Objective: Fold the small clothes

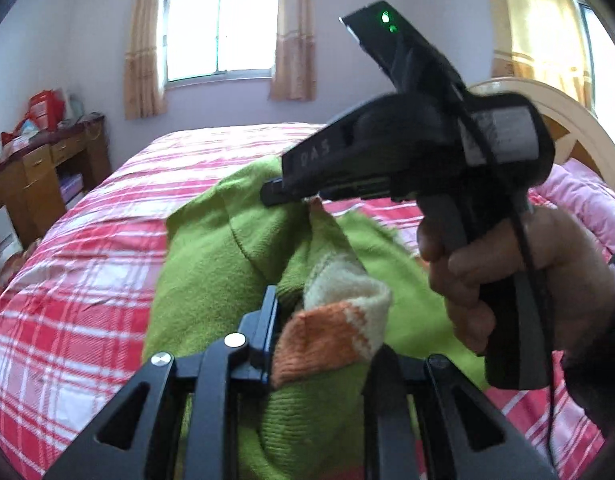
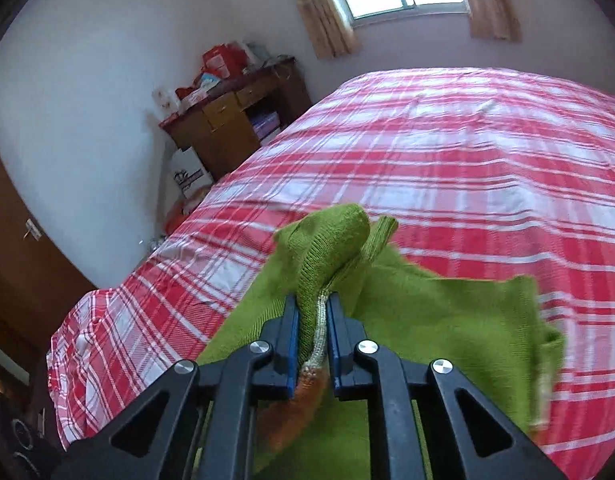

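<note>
A small green knitted sweater [image 1: 211, 264] with an orange and cream cuff [image 1: 339, 320] hangs above the red plaid bed. My left gripper [image 1: 325, 336] is shut on bunched sweater fabric at that cuff. My right gripper [image 2: 312, 320] is shut on a green fold of the sweater [image 2: 327, 236] with a cream edge, held up off the bed. In the left wrist view the right gripper [image 1: 279, 196] reaches in from the right in a person's hand [image 1: 507, 276], its tip on the sweater's upper edge.
The bed with the red and white plaid sheet [image 2: 467, 152] fills both views. A wooden desk [image 2: 227, 120] with clutter stands at the left by the wall. A pink quilt [image 1: 579, 196] and cream headboard [image 1: 563, 120] lie at the right. A window [image 1: 219, 32] is behind.
</note>
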{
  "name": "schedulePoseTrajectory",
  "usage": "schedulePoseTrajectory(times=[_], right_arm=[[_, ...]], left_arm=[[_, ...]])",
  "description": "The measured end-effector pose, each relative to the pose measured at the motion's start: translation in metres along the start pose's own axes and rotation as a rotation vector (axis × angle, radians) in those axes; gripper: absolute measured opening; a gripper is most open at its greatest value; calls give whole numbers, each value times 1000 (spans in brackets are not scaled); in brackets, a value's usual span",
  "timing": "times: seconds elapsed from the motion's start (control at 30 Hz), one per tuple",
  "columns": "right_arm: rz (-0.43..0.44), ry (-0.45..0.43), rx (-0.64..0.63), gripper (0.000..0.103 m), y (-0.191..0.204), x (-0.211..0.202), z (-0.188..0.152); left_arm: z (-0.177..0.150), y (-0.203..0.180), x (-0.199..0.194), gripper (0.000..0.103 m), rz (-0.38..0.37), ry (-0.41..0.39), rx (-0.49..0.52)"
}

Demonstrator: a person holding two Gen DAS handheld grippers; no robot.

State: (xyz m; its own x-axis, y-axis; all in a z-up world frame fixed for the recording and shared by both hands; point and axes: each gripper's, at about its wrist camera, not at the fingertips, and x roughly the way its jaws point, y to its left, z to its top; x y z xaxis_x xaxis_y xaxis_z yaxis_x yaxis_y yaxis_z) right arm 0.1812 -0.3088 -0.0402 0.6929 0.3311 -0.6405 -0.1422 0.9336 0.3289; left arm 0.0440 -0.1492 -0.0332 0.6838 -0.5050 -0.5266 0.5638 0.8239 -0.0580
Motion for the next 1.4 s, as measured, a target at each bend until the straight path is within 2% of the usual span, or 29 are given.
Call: schedulePoseTrajectory(times=[0.1, 0.43, 0.67, 0.77, 0.83, 0.87, 0.9, 0.93, 1.03, 1.17, 1.27, 1.4], right_arm=[[-7, -12, 35, 12, -26, -16, -1], [-62, 32, 157, 12, -116, -36, -27], [-87, 43, 201, 12, -148, -23, -53], [-97, -3, 200, 12, -147, -24, -60], [-105, -21, 214, 19, -146, -27, -64], [-112, -24, 227, 33, -145, -32, -67], [-132, -17, 237, 50, -144, -37, -70], [-154, -10, 253, 53, -144, -45, -73], [-143, -101, 342, 53, -143, -95, -96], [-121, -168, 345, 53, -124, -150, -126], [-108, -162, 253, 53, -87, -169, -136], [-143, -81, -5, 52, -25, -156, -131]], left_arm=[[7, -24, 10, 20, -40, 12, 9], [3, -98, 54, 20, -72, 101, 83], [-1, -108, 64, 22, -52, 128, 122], [-1, -102, 54, 33, -89, 137, 98], [0, -92, 39, 50, -133, 152, 76], [-3, -85, 29, 53, -151, 155, 66], [-7, -74, 17, 57, -165, 146, 57], [-11, -61, 5, 61, -171, 129, 52], [-23, -18, -31, 66, -139, 76, 20], [-43, 29, -48, 66, -51, 99, -44], [-60, 46, -39, 66, 30, 158, -84], [-64, 40, -22, 66, 74, 194, -60]])
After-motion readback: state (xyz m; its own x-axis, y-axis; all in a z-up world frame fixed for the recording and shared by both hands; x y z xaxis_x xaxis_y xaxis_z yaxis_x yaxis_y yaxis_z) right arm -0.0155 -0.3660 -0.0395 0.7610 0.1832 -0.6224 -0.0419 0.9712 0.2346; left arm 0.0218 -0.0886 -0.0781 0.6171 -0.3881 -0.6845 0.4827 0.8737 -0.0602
